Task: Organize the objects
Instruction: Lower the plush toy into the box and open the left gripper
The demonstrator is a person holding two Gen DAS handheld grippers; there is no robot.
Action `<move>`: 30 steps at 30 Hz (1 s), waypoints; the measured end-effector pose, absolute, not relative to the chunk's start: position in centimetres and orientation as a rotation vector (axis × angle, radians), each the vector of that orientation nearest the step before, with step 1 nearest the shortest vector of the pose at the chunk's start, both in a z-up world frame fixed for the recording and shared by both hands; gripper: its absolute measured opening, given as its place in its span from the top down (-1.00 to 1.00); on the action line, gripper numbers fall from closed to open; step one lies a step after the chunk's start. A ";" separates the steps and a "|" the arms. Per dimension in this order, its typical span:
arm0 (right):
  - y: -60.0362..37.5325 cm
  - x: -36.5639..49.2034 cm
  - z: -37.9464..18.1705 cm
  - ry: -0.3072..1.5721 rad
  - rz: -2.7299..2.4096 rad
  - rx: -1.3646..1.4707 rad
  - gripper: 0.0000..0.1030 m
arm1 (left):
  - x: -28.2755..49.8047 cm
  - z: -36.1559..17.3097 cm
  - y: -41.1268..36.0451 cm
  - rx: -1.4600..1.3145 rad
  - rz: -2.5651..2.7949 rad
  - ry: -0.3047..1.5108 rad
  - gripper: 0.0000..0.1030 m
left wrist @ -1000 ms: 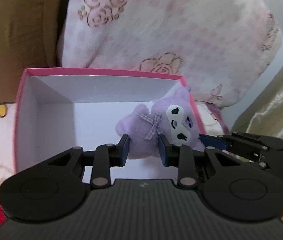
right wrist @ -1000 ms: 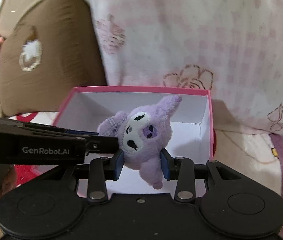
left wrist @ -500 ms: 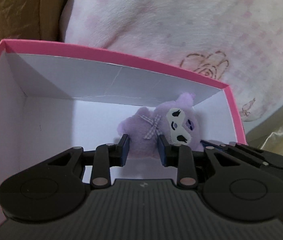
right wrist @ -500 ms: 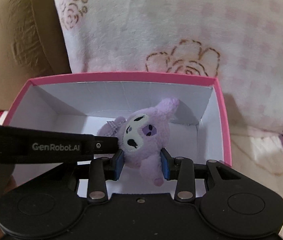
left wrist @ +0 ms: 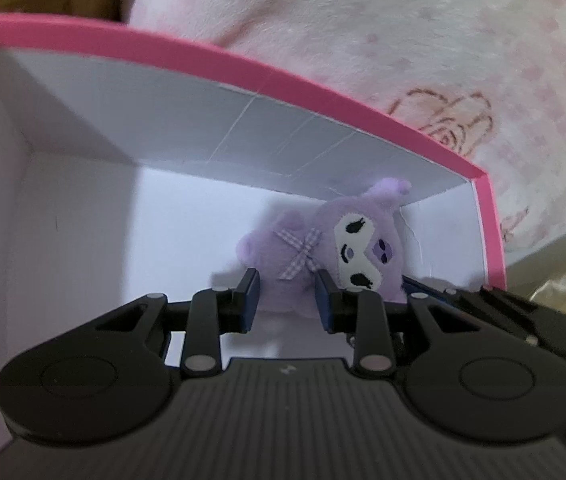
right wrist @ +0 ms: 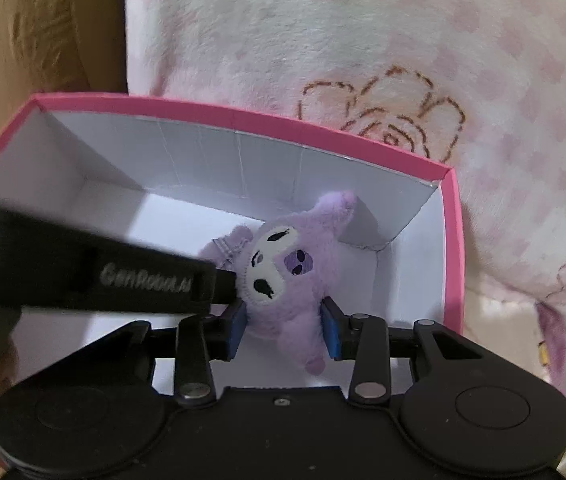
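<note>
A small purple plush toy [left wrist: 323, 248] with a white face and a checked bow is held by both grippers inside a pink box [left wrist: 243, 68] with white inner walls. My left gripper [left wrist: 288, 300] is shut on the toy's body. My right gripper [right wrist: 283, 326] is shut on the toy's lower body [right wrist: 291, 280]; the toy's ear reaches toward the box's far right corner. The box [right wrist: 243, 120] shows in the right wrist view too, with the left gripper's body [right wrist: 83, 276] crossing in from the left.
A white and pink rose-print blanket or pillow [right wrist: 363, 40] lies right behind the box. A brown cushion [right wrist: 43, 32] sits at the far left. A golden fabric [left wrist: 563, 272] shows at the right edge.
Both grippers have moved forward and down with the toy, from above the box's rim to deep inside it near the far right corner. Both grips are unchanged.
</note>
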State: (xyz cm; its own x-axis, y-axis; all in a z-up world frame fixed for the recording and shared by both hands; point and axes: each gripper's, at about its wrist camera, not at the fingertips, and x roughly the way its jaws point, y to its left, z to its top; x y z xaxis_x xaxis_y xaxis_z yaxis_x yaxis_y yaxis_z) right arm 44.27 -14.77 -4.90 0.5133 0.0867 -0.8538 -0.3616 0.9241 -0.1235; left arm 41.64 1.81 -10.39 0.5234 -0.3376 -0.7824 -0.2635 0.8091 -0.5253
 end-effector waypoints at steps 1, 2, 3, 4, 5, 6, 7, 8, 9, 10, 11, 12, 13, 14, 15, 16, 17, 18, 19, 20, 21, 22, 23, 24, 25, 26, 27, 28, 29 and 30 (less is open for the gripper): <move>-14.6 44.1 -4.9 0.990 0.271 -0.320 0.12 | 41.5 -10.3 1.8 -0.673 -0.042 1.035 0.47; -14.6 43.9 -4.9 0.983 0.272 -0.330 0.11 | 41.4 -10.2 1.6 -0.665 -0.038 1.030 0.46; -14.4 43.7 -4.9 0.975 0.273 -0.352 0.10 | 41.4 -10.1 1.5 -0.647 -0.036 1.025 0.46; -14.2 43.5 -4.9 0.967 0.271 -0.373 0.08 | 41.3 -9.9 1.4 -0.636 -0.030 1.018 0.43; -14.0 43.2 -4.7 0.957 0.269 -0.391 0.08 | 41.1 -9.7 1.3 -0.627 -0.024 1.012 0.36; -13.9 42.7 -4.4 0.937 0.264 -0.402 0.07 | 40.9 -9.5 1.2 -0.619 -0.027 1.007 0.35; -14.0 42.3 -4.1 0.919 0.260 -0.399 -0.03 | 40.7 -9.3 1.1 -0.607 -0.032 1.004 0.34; -14.1 41.9 -3.7 0.907 0.257 -0.393 -0.05 | 40.5 -9.0 0.9 -0.586 -0.036 1.003 0.34; -14.4 41.4 -3.1 0.894 0.256 -0.376 -0.06 | 40.1 -8.7 1.0 -0.563 -0.042 1.002 0.34; -14.8 41.0 -2.7 0.890 0.264 -0.353 -0.06 | 39.9 -8.4 0.8 -0.536 -0.053 1.000 0.34; -15.3 40.6 -2.3 0.896 0.279 -0.327 -0.06 | 39.6 -8.0 0.6 -0.509 -0.069 1.002 0.34; -15.8 40.0 -1.9 0.901 0.304 -0.298 -0.06 | 39.2 -7.7 0.5 -0.494 -0.082 1.005 0.34; -16.3 39.3 -1.6 0.904 0.333 -0.277 -0.05 | 38.8 -7.4 0.4 -0.487 -0.099 1.005 0.34; -16.7 38.7 -1.4 0.903 0.345 -0.269 -0.05 | 38.2 -7.0 0.4 -0.482 -0.111 1.000 0.34; -17.1 37.9 -1.1 0.903 0.343 -0.265 -0.06 | 37.9 -6.6 0.4 -0.469 -0.116 0.994 0.34; -17.5 37.4 -0.9 0.905 0.343 -0.260 -0.06 | 37.4 -6.1 0.2 -0.442 -0.116 0.986 0.34; -17.9 36.8 -0.6 0.903 0.345 -0.250 -0.06 | 36.9 -5.5 0.1 -0.409 -0.114 0.978 0.34; -18.2 36.0 -0.1 0.897 0.348 -0.232 -0.06 | 36.3 -5.1 0.3 -0.379 -0.114 0.972 0.34; -18.9 35.8 0.3 0.893 0.354 -0.214 -0.06 | 35.7 -4.5 0.1 -0.349 -0.116 0.966 0.33; -19.1 35.2 0.8 0.889 0.360 -0.196 -0.06 | 34.9 -3.7 0.5 -0.324 -0.117 0.959 0.33; -19.7 34.3 1.2 0.884 0.362 -0.176 -0.06 | 34.2 -3.1 0.7 -0.305 -0.120 0.957 0.33; -20.0 33.6 1.7 0.880 0.363 -0.153 -0.06 | 33.7 -2.7 0.6 -0.294 -0.123 0.959 0.33; -20.5 33.0 2.2 0.881 0.366 -0.129 -0.06 | 33.1 -2.3 0.6 -0.290 -0.128 0.958 0.31; -20.7 32.4 2.8 0.884 0.366 -0.104 -0.06 | 32.8 -1.5 0.8 -0.283 -0.133 0.955 0.28; -21.0 31.7 3.4 0.888 0.369 -0.083 -0.06 | 31.7 -0.5 1.2 -0.269 -0.135 0.953 0.26; -21.3 31.2 3.9 0.891 0.366 -0.077 -0.06 | 30.7 0.3 1.1 -0.248 -0.130 0.959 0.26; -21.5 30.5 4.5 0.900 0.352 -0.076 -0.06 | 29.9 0.8 0.9 -0.231 -0.141 0.966 0.26; -21.6 29.8 5.1 0.915 0.338 -0.080 -0.06 | 28.8 1.4 1.0 -0.225 -0.160 0.973 0.26; -21.7 29.0 5.8 0.919 0.338 -0.079 -0.06 | 28.0 1.8 0.8 -0.225 -0.172 0.996 0.26; -21.9 28.2 6.5 0.912 0.348 -0.068 -0.06 | 27.1 2.2 0.7 -0.220 -0.180 1.019 0.26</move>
State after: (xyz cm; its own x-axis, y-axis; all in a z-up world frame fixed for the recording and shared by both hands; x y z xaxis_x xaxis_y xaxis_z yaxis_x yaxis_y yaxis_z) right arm 28.20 -21.91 6.52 0.5602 0.2664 -0.7843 -0.3238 0.9420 0.0886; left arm 27.14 0.72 2.20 0.5124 -0.2504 -0.8215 0.0463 0.9632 -0.2647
